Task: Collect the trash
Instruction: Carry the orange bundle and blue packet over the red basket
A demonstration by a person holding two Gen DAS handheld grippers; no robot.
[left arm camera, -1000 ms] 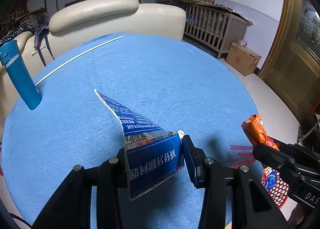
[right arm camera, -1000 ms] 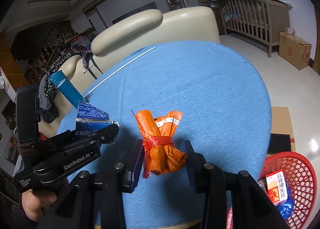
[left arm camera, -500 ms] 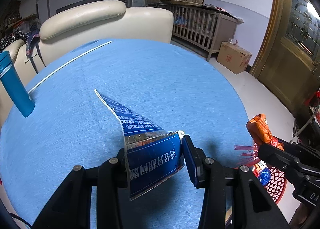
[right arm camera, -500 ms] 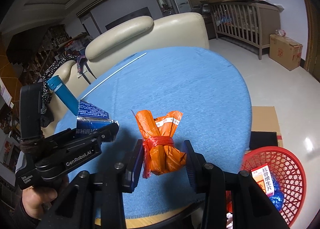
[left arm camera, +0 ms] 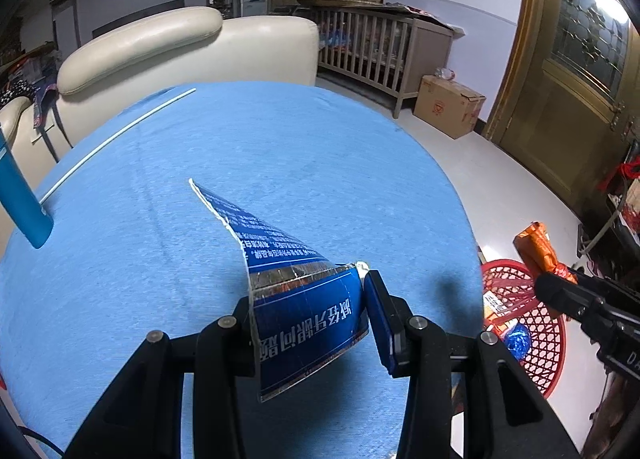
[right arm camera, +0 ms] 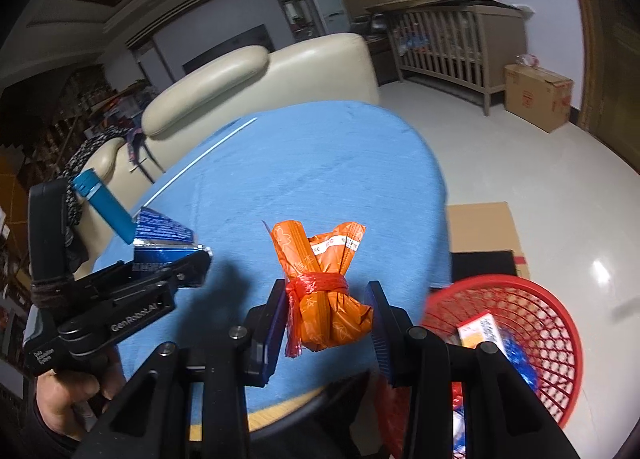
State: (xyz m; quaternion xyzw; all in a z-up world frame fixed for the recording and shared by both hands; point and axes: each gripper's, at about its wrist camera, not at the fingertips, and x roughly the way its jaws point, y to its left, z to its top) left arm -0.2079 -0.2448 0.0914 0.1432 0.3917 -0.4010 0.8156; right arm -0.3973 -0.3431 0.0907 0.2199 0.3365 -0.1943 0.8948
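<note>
My left gripper (left arm camera: 310, 319) is shut on a torn blue carton (left arm camera: 296, 299) with white print and a foil edge, held over the round blue table (left arm camera: 240, 163). A bundle of orange packets (right arm camera: 326, 295) tied with red plastic sits clamped in my right gripper (right arm camera: 328, 323), near the table's right edge. In the left wrist view that orange bundle (left arm camera: 538, 245) shows at the right, above the red mesh basket (left arm camera: 536, 339). On the floor beside the table, the red basket (right arm camera: 520, 331) holds a small box and blue wrappers. A hand (right arm camera: 68, 391) carries the left gripper (right arm camera: 176, 259).
A tall blue container (left arm camera: 22, 199) stands at the table's left edge, and a thin white rod (left arm camera: 120, 139) lies across the far side. A cream sofa (left arm camera: 180, 55) is behind the table. Flat cardboard (right arm camera: 480, 227) lies on the floor; a cardboard box (left arm camera: 448, 107) sits by a wooden crib.
Both grippers have moved to the right with their loads. The red basket has come further into both views, and the orange bundle now hangs nearer its rim.
</note>
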